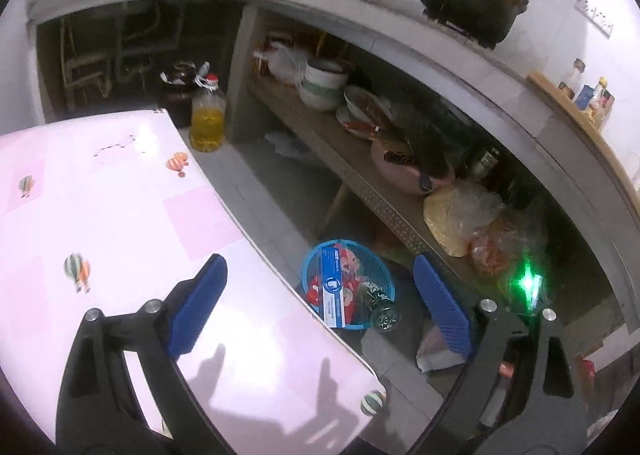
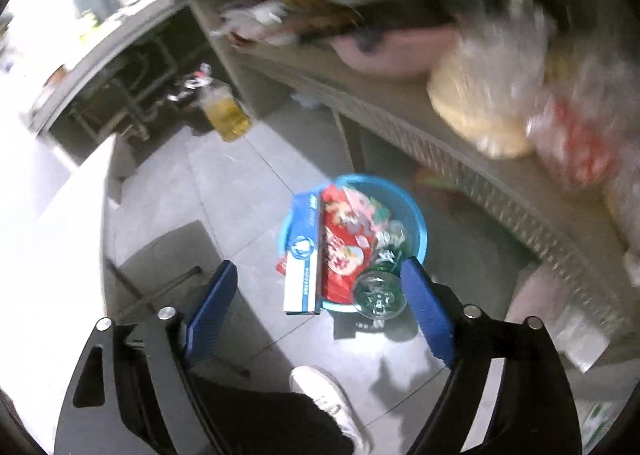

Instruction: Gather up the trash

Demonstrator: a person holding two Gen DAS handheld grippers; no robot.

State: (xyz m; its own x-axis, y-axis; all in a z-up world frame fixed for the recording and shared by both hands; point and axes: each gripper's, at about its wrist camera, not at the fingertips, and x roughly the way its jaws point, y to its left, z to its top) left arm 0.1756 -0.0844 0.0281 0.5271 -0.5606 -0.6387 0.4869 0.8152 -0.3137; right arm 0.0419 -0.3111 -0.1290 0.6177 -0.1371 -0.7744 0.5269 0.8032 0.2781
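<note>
A blue plastic basket (image 1: 380, 263) stands on the grey floor under the shelf; it also shows in the right wrist view (image 2: 416, 215). It holds a blue-and-white box (image 1: 334, 287) (image 2: 304, 255), a red printed wrapper (image 2: 344, 247) and a green glass bottle (image 1: 382, 305) (image 2: 378, 291) lying on its rim. My left gripper (image 1: 320, 291) is open and empty above the pink table's edge. My right gripper (image 2: 320, 295) is open and empty, high above the basket.
A pink table (image 1: 120, 215) with balloon prints fills the left. A low shelf (image 1: 360, 175) carries bowls, a pink basin (image 1: 404, 175) and plastic bags (image 1: 460, 219). An oil bottle (image 1: 207, 115) stands on the floor. The person's white shoe (image 2: 328, 395) is below the right gripper.
</note>
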